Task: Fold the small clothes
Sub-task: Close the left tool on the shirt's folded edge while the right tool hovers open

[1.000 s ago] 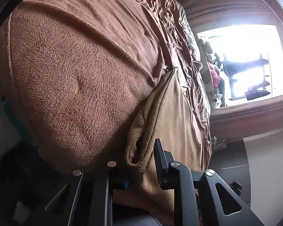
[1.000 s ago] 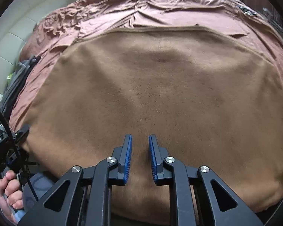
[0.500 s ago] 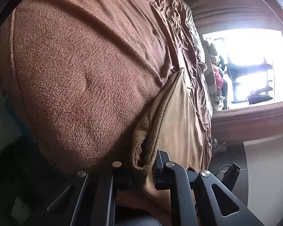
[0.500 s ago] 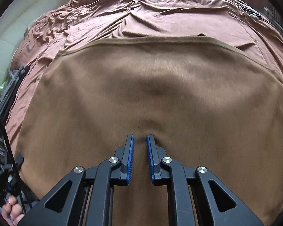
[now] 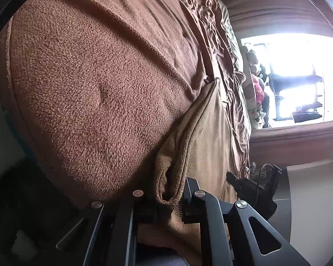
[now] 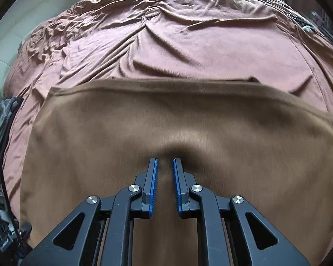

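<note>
A brown fleece cloth (image 6: 233, 133) lies spread over a bed, and its far hem runs straight across the right wrist view. My right gripper (image 6: 165, 173) points steeply down at the cloth's near middle and is shut on a pinch of it; the fabric puckers at the blue pads (image 6: 153, 177). In the left wrist view the same cloth (image 5: 100, 88) fills the left side, close up. A doubled, hemmed edge of it passes between the fingers of my left gripper (image 5: 168, 199), which is shut on that fold.
A wrinkled pinkish-brown bed sheet (image 6: 188, 44) stretches beyond the cloth. A pale padded wall (image 6: 8, 44) and dark cables (image 6: 2, 122) stand at the left. A bright window (image 5: 299, 77), soft toys (image 5: 257, 84) and a black device (image 5: 250, 186) show on the right.
The right gripper has dragged the cloth back toward the camera, so its far hem sits lower and more sheet shows. The left jaws have closed further on the fold.
</note>
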Action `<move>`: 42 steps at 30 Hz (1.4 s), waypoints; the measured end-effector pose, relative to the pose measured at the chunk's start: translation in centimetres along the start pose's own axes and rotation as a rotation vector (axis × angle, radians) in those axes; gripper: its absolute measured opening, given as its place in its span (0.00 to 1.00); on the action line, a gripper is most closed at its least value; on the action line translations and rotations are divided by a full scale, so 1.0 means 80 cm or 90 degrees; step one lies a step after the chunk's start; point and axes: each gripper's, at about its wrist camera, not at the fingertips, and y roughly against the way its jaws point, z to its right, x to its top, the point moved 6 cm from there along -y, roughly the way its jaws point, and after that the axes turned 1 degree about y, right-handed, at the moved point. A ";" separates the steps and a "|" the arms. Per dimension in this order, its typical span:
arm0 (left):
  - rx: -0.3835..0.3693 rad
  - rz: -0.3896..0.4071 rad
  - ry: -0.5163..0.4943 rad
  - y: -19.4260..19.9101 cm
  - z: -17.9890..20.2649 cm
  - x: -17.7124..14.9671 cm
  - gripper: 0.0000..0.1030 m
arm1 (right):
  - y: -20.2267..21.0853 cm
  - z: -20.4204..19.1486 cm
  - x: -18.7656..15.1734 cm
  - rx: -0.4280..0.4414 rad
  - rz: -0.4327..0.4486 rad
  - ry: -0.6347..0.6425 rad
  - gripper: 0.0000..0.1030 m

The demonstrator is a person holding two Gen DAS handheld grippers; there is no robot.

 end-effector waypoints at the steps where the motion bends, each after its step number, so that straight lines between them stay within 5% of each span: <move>1: 0.001 -0.001 -0.002 -0.002 0.002 0.001 0.13 | -0.005 0.001 0.004 -0.003 -0.001 -0.001 0.10; 16: 0.005 -0.015 -0.024 -0.016 0.014 0.007 0.13 | -0.050 0.012 0.066 -0.016 -0.009 -0.024 0.05; 19: 0.002 -0.012 -0.027 -0.016 0.015 0.007 0.07 | -0.040 0.012 0.063 -0.009 -0.023 -0.027 0.05; 35: -0.122 -0.032 -0.029 0.001 0.049 0.013 0.06 | 0.053 0.008 -0.076 0.083 -0.018 -0.047 0.06; 42: -0.152 -0.043 -0.046 0.004 0.079 0.016 0.06 | 0.091 0.006 -0.139 0.087 0.028 -0.060 0.06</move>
